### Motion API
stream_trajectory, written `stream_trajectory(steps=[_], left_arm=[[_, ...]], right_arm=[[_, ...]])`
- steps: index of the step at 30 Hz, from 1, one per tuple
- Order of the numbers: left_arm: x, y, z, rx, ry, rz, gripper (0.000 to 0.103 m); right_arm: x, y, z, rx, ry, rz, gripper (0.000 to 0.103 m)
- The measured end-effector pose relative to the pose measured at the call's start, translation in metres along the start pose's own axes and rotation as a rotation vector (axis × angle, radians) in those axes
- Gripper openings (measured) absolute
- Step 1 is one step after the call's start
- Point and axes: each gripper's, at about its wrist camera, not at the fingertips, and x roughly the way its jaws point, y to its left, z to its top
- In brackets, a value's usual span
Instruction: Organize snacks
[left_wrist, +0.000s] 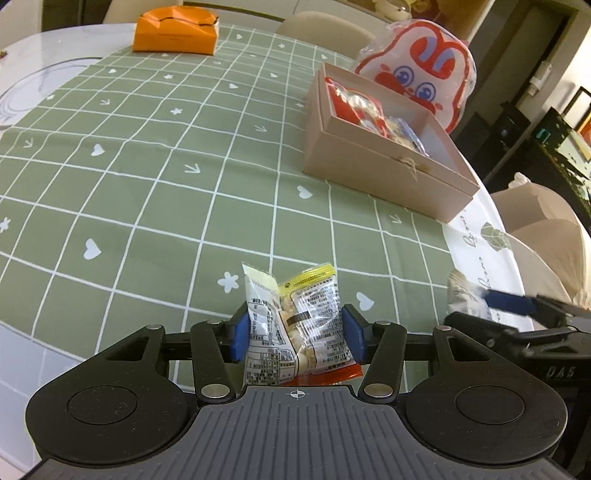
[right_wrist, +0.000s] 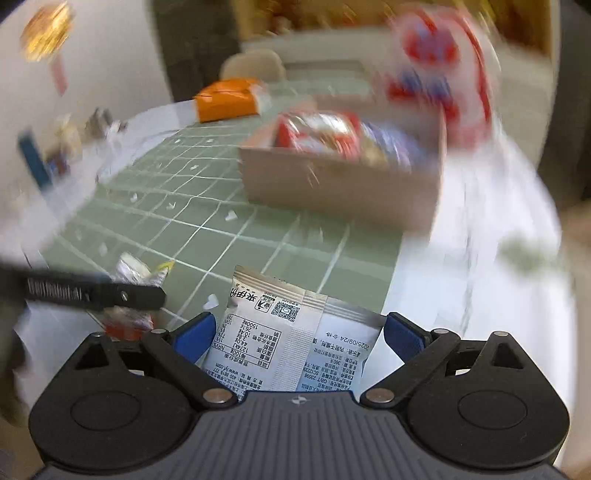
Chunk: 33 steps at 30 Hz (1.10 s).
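My left gripper (left_wrist: 295, 332) is shut on small snack packets (left_wrist: 295, 325), clear and yellow-topped, held above the green checked tablecloth (left_wrist: 147, 166). My right gripper (right_wrist: 299, 332) is shut on a silver-white snack packet (right_wrist: 295, 339); this view is motion-blurred. The open beige box (left_wrist: 384, 166) holds several red and blue snack packs and sits at the right of the table; it also shows in the right wrist view (right_wrist: 332, 184). The right gripper's blue finger (left_wrist: 509, 302) shows at the left view's right edge.
An orange box (left_wrist: 175, 31) stands at the far side of the table. A red-and-white rabbit bag (left_wrist: 424, 70) stands behind the beige box. Beige chairs (left_wrist: 546, 236) stand at the right. The left gripper's arm (right_wrist: 92, 291) crosses the right view's left side.
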Motion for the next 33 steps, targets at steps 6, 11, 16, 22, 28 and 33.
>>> stream_trajectory(steps=[6, 11, 16, 22, 28, 33], left_arm=[[0.0, -0.001, -0.003, -0.005, -0.015, 0.006, 0.056], [0.0, -0.002, -0.003, -0.015, -0.02, 0.012, 0.056], [0.0, -0.002, -0.002, -0.03, -0.005, -0.002, 0.056], [-0.009, -0.018, -0.006, -0.019, 0.037, -0.146, 0.054], [0.002, -0.066, -0.018, 0.147, 0.195, -0.305, 0.051], [0.016, -0.085, -0.024, 0.164, 0.257, -0.333, 0.051]], right_arm=[[-0.02, 0.035, -0.028, -0.407, -0.283, -0.262, 0.098], [-0.012, 0.026, -0.005, -0.284, -0.142, -0.098, 0.098], [0.023, 0.002, 0.013, -0.108, 0.08, 0.029, 0.098], [0.038, 0.0, 0.02, -0.117, 0.104, -0.042, 0.098], [0.051, -0.007, 0.029, -0.132, 0.126, -0.061, 0.098], [0.045, -0.015, 0.03, -0.113, 0.118, -0.042, 0.097]])
